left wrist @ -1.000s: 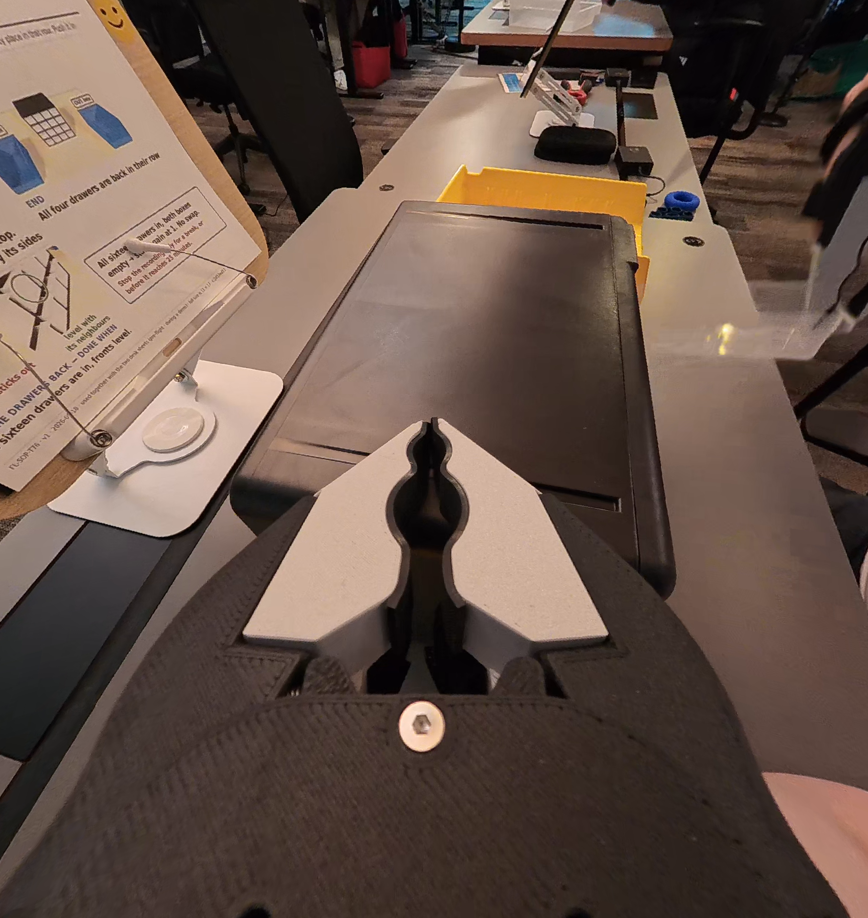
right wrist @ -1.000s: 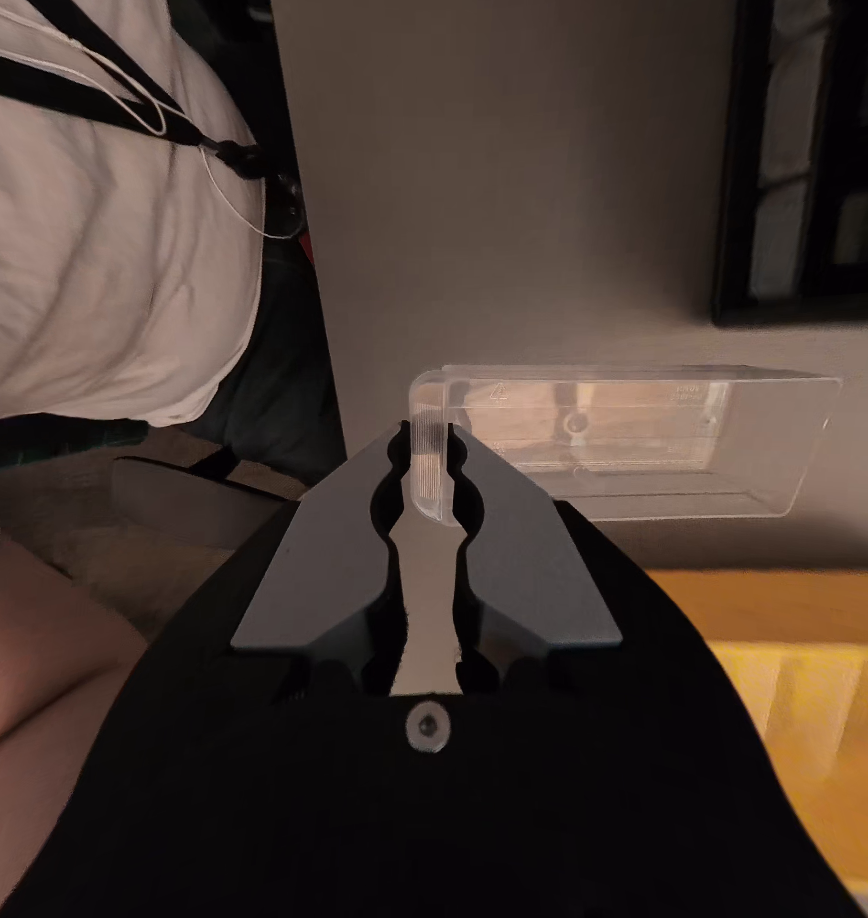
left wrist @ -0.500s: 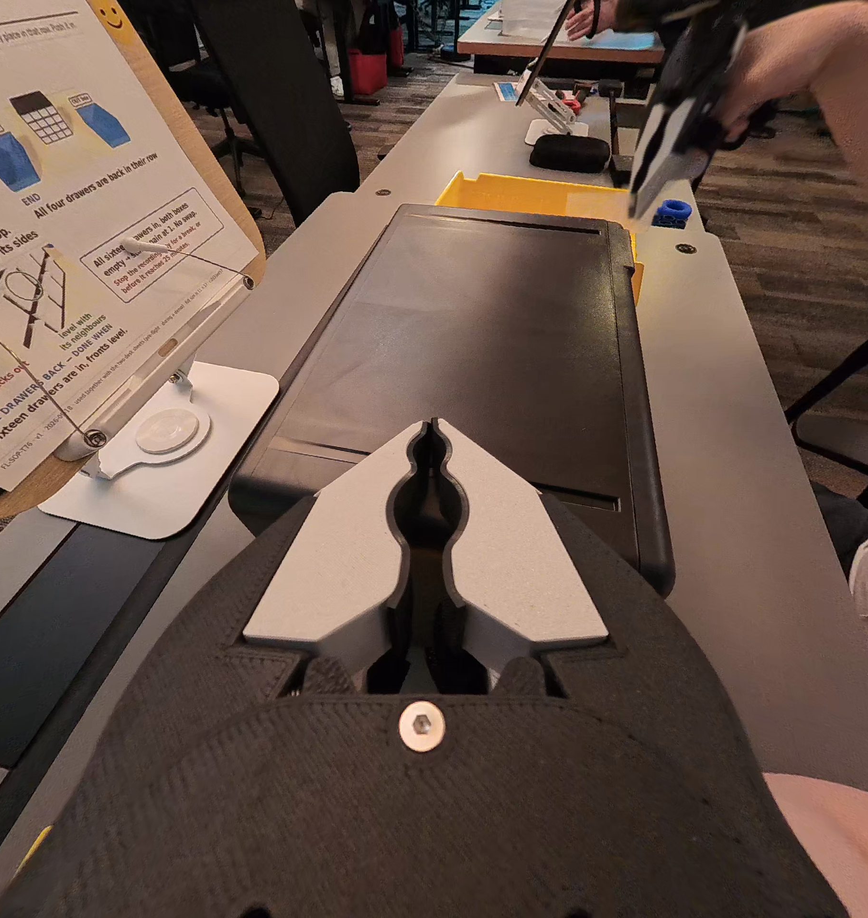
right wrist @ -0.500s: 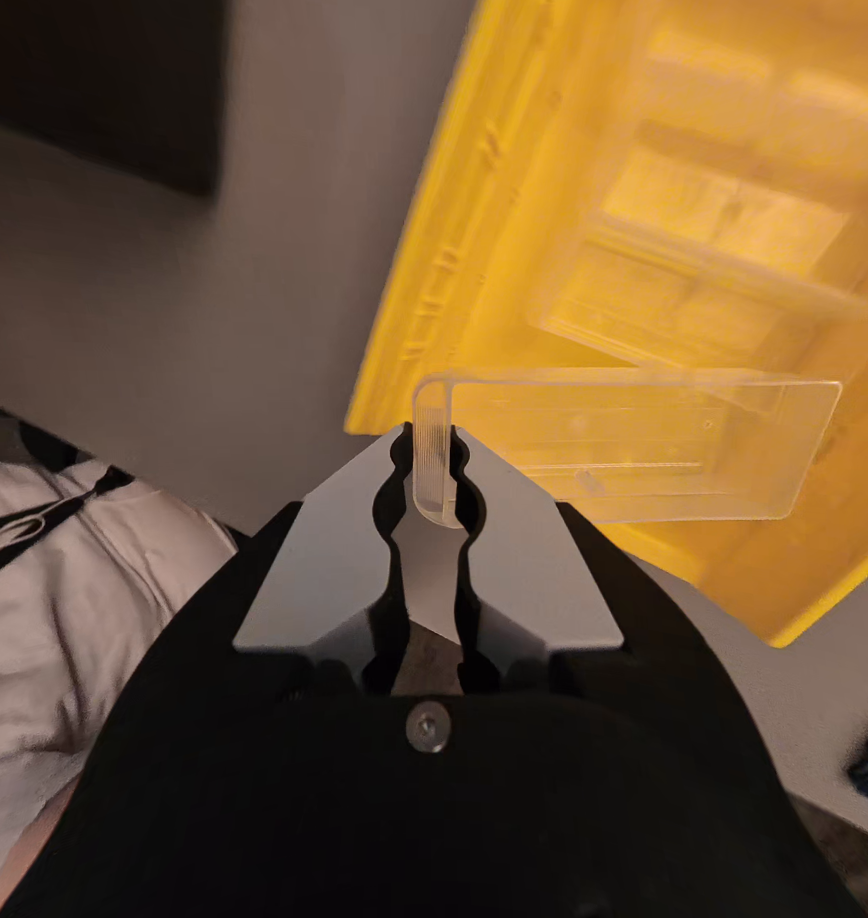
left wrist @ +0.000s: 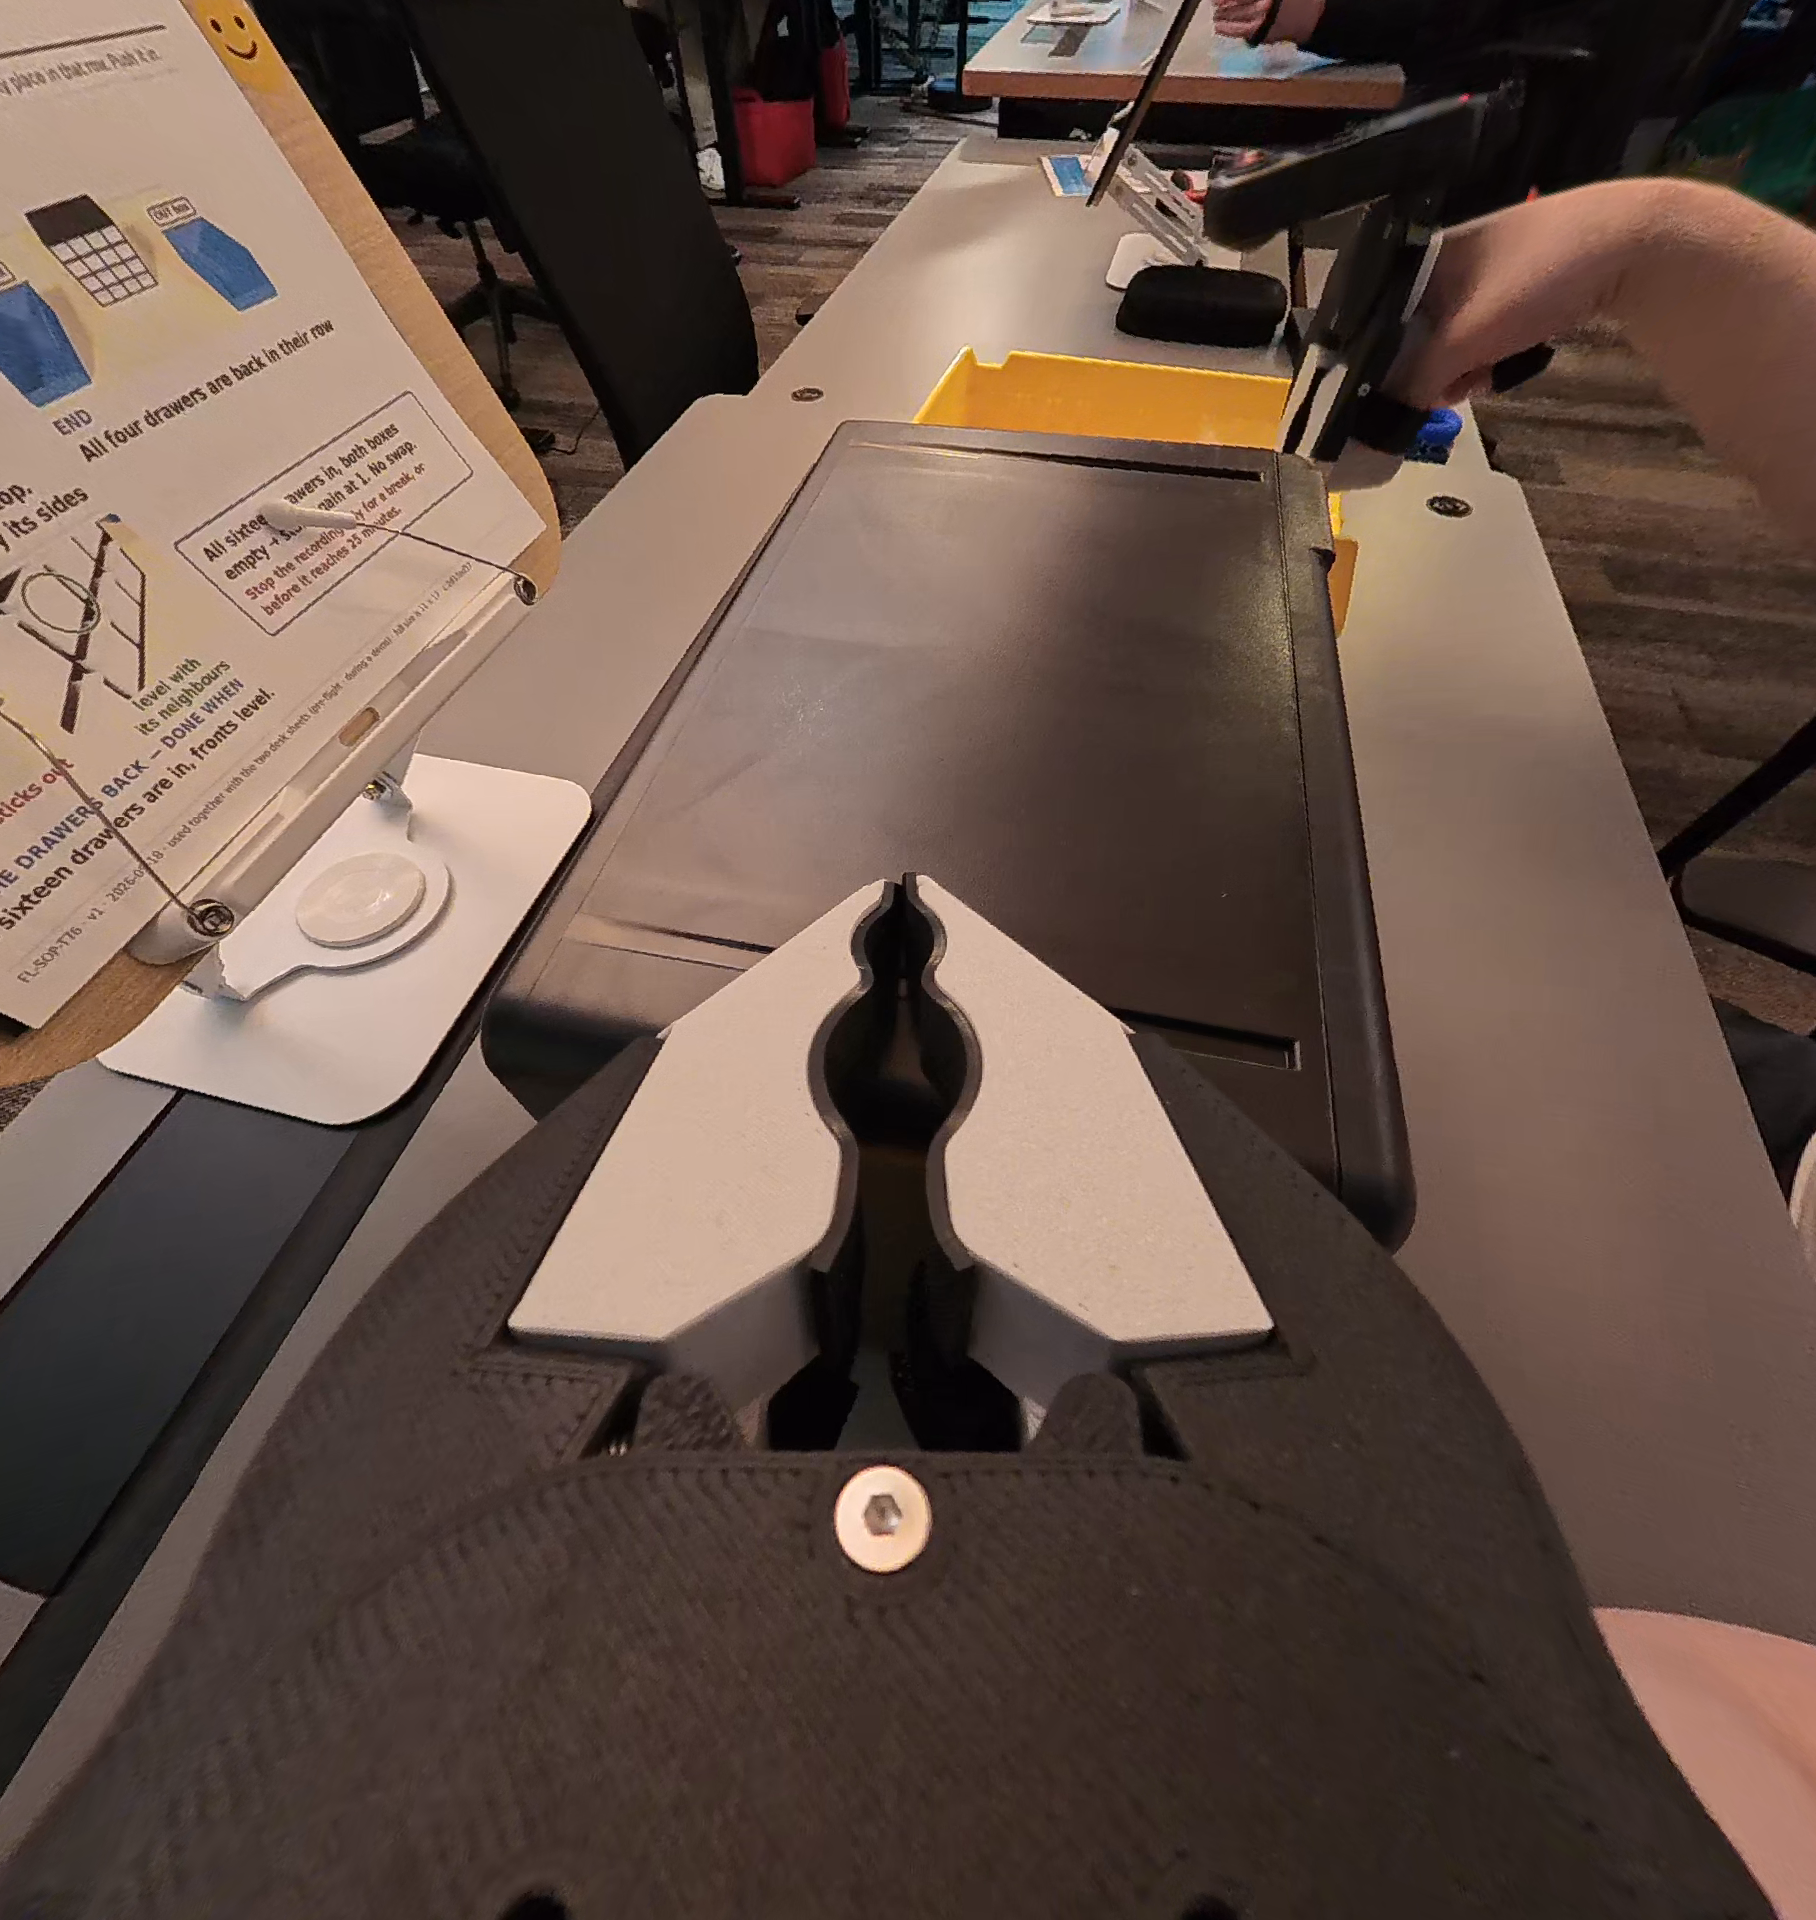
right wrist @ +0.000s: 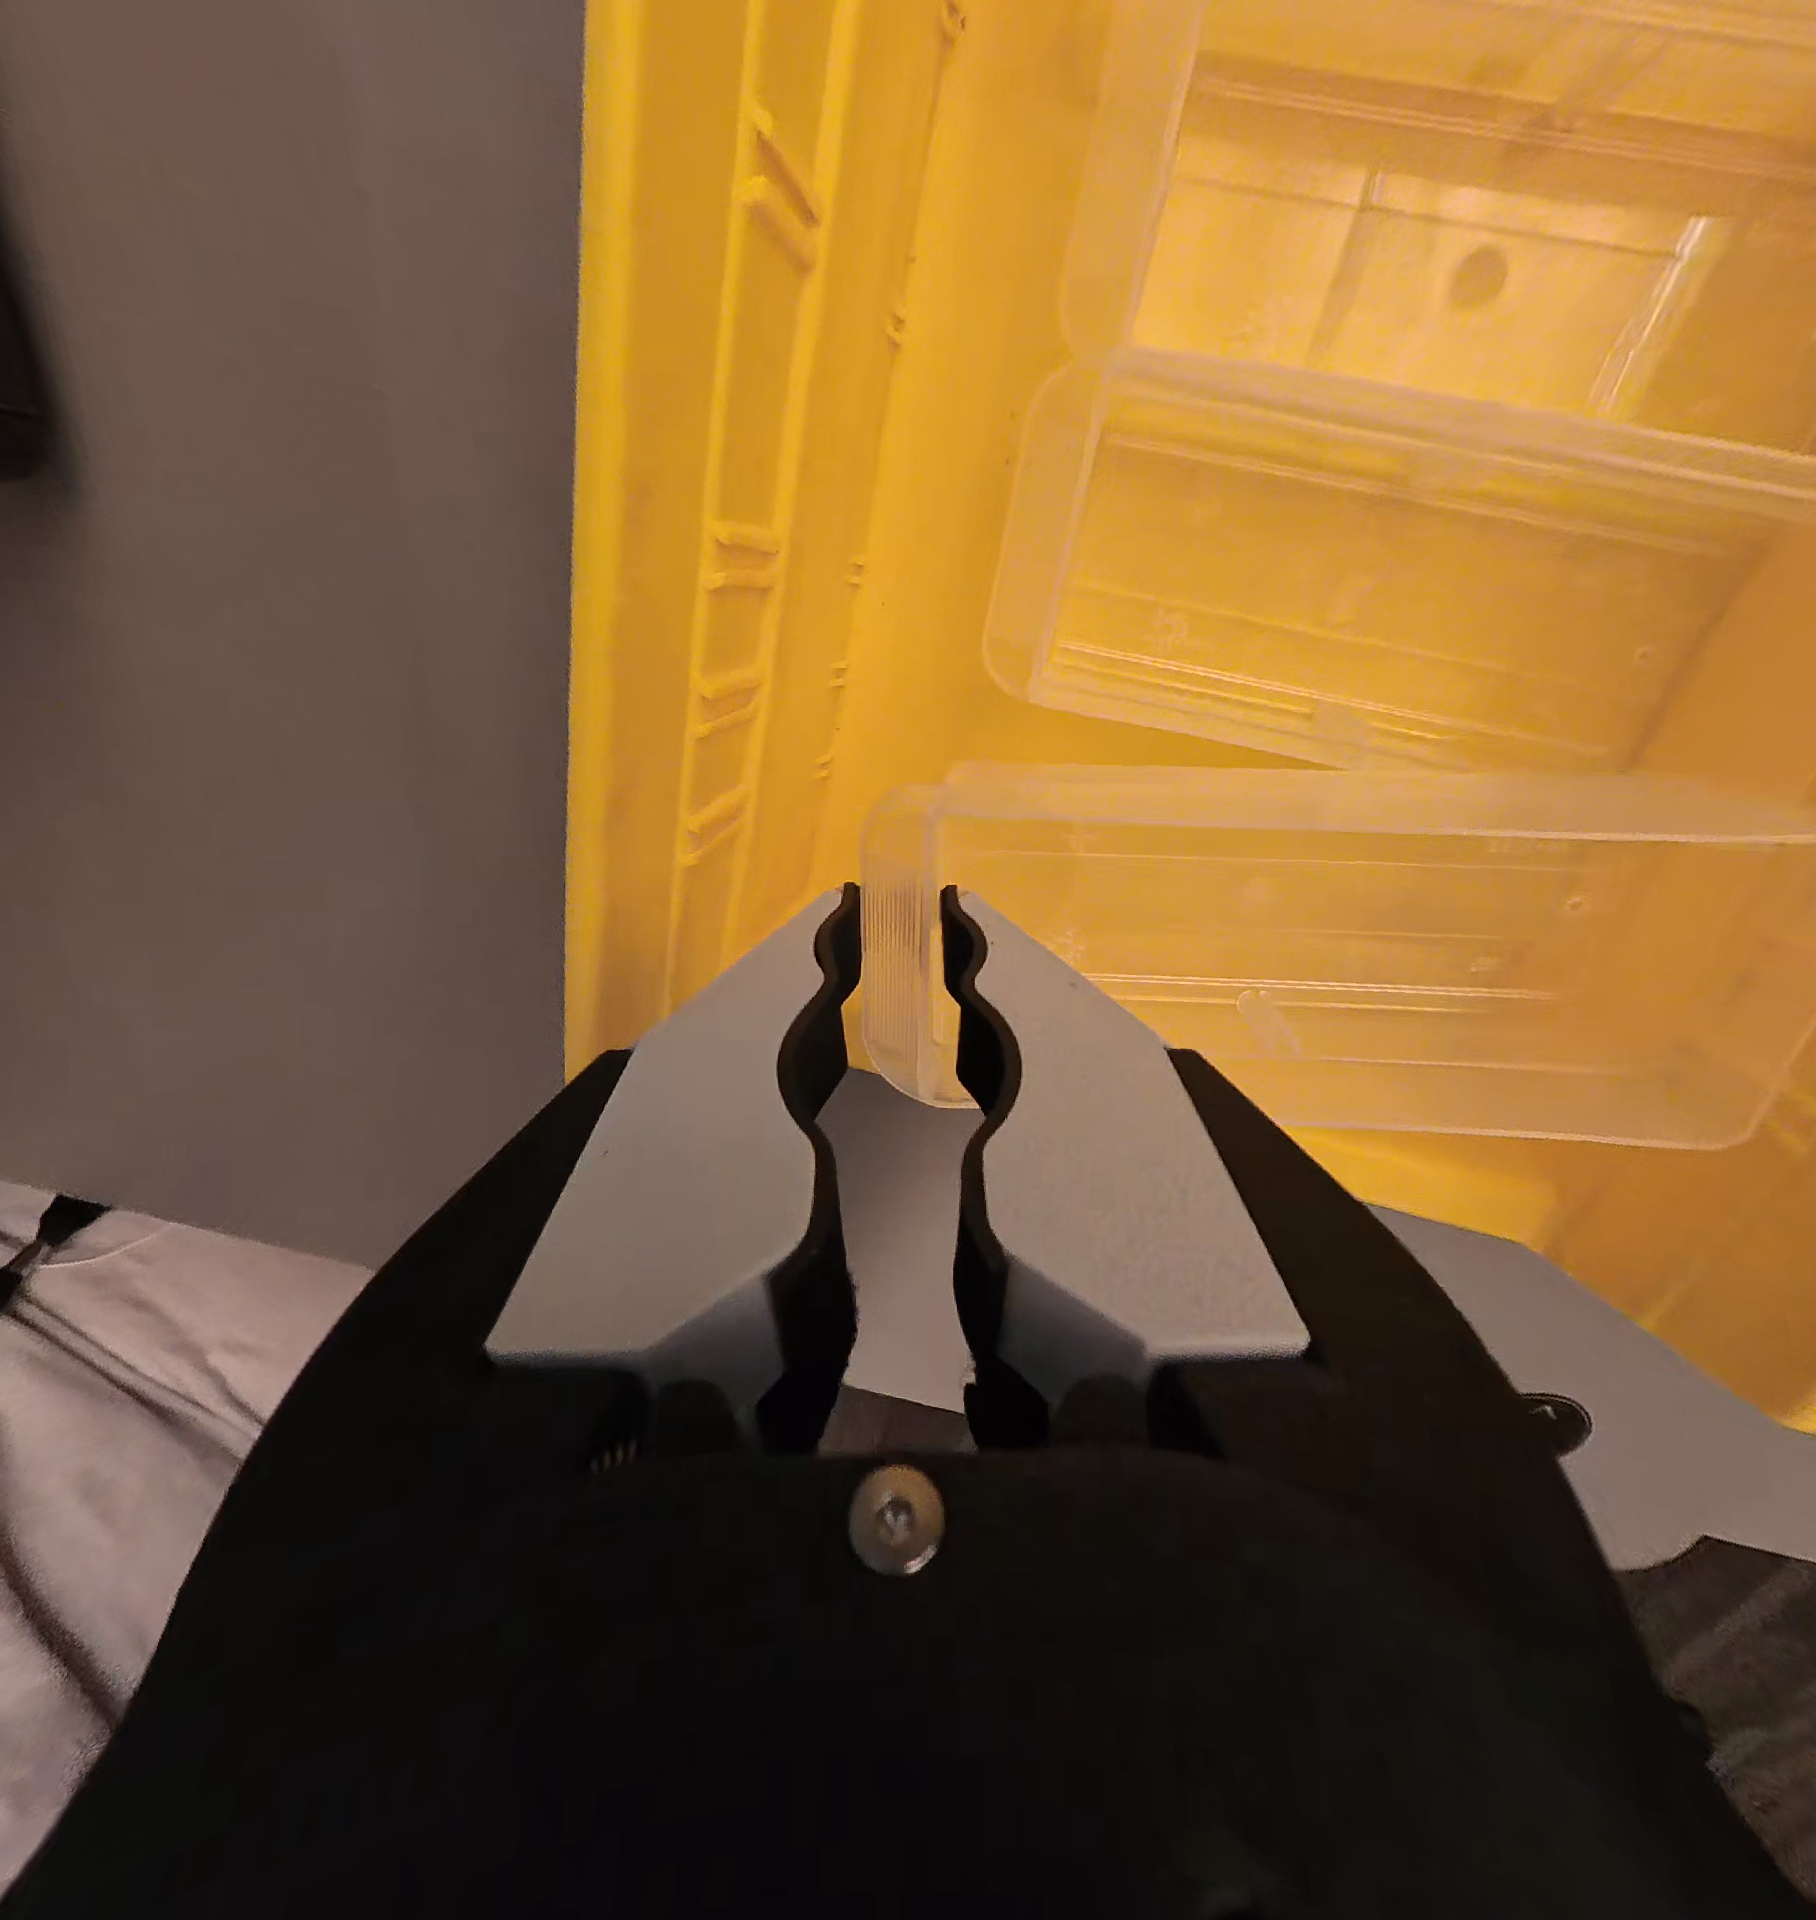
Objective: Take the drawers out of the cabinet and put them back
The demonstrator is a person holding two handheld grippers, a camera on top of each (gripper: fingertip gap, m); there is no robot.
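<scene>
My left gripper point(left wrist: 904, 885) is shut and empty, with its tips over the near end of the black cabinet's top point(left wrist: 987, 675). My right gripper point(right wrist: 896, 896) is shut on the ribbed handle tab of a clear plastic drawer point(right wrist: 1403, 966) and holds it over the yellow bin point(right wrist: 613, 520). Two more clear drawers point(right wrist: 1403, 582) lie inside the bin. In the left wrist view the right gripper point(left wrist: 1325, 442) hangs over the right end of the yellow bin point(left wrist: 1091, 395), behind the cabinet.
An instruction sheet on a white stand point(left wrist: 364, 935) stands left of the cabinet. A black case point(left wrist: 1195, 301) and a blue ring point(left wrist: 1439, 426) lie beyond the bin. The grey table point(left wrist: 1506, 935) runs along the right. A person's shirt point(right wrist: 104, 1455) shows at lower left. About 50 centimetres separates my left fingertips from my right.
My right gripper carried the clear drawer from beside the cabinet to above the yellow bin and turned over it. The drawer stayed in its grasp. My left gripper stayed shut and still.
</scene>
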